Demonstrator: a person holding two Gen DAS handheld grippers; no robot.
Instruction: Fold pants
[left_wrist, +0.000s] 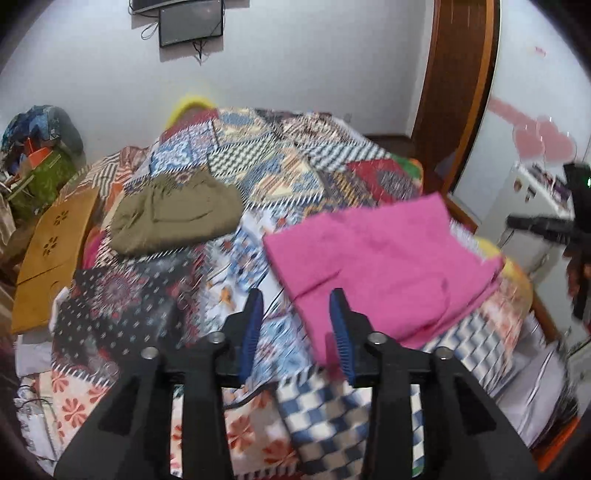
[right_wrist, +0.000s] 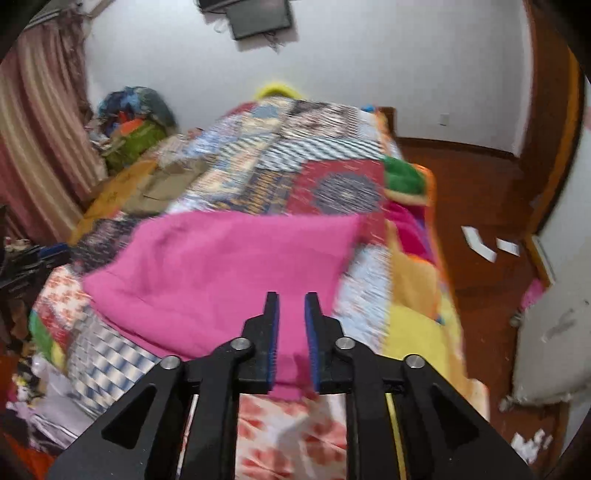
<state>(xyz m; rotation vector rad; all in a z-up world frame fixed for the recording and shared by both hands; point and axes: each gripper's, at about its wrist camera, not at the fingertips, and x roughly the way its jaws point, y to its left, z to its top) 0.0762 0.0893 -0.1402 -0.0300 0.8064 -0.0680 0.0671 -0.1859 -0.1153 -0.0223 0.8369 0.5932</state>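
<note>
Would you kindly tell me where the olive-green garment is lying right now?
In the left wrist view, the olive-green garment lies on the patchwork bedspread, left of the pink pants, beside the wooden board.

Patchwork-quilted bed (left_wrist: 280, 155) carries folded pink pants (left_wrist: 376, 258) and olive garment (left_wrist: 173, 218) (apart).

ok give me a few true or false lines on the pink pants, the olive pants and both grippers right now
1. The pink pants lie folded on the patchwork quilt. True.
2. The left gripper is clamped on the pink pants. False: its jaws stand apart with nothing pinched between them.
3. The olive pants lie on the quilt apart from the pink ones. True.
4. The right gripper holds the olive pants. False: it hangs over the pink pants with a gap between its pads.
5. The pink pants hang from the wall screen. False: they rest on the bed.
</note>
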